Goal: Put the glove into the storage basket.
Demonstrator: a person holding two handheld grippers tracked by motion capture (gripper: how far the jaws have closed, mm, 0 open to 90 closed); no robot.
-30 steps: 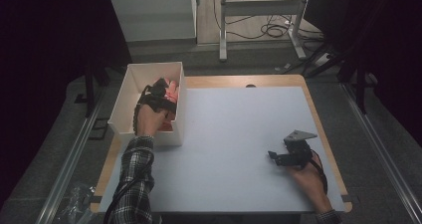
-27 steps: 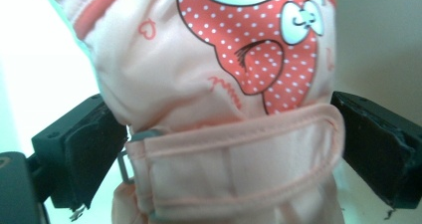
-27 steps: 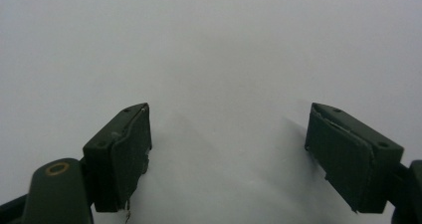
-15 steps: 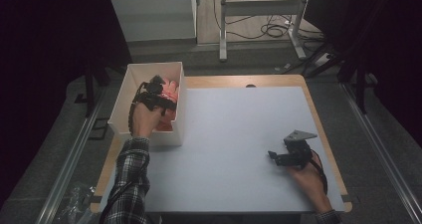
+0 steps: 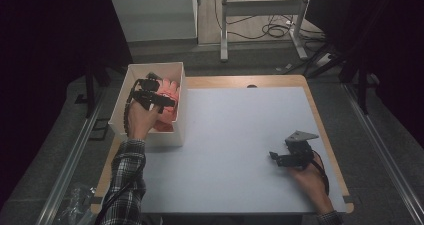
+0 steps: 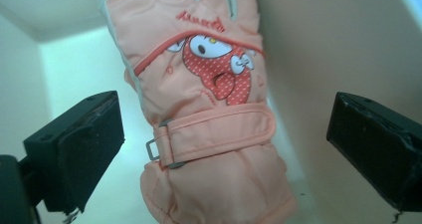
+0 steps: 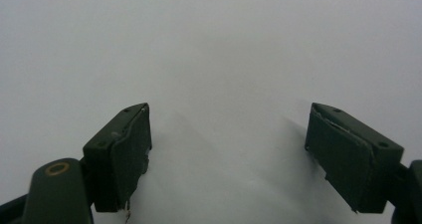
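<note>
1. High view: the left tool (image 5: 162, 101) is inside the white open-top cardboard box (image 5: 179, 116), which stands on the left end of the white worktop (image 5: 235, 135). Under the tool, a peach padded winter glove with a red cartoon patch (image 5: 169, 89) lies in the box. The right tool (image 5: 278, 157) rests on the worktop, well apart from the box, near the right edge.

2. Left gripper view: the jaws of the left tool stand wide, one on each side of the glove's (image 6: 209, 114) cuff, and I see a gap between each pad and the fabric. The glove lies on the box floor, fingers pointing away, with its wrist strap (image 6: 214, 134) between the jaws.

3. Right gripper view: the right tool (image 7: 226, 149) is also wide and holds nothing; bare worktop (image 7: 209, 45) lies between its jaws.

4. I judge that the step in hand is reaching for the glove, before the grasp. The next move probably calls for lowering the left tool a little, closing on the cuff near the strap, then lifting straight up, clear of the box walls.
</note>
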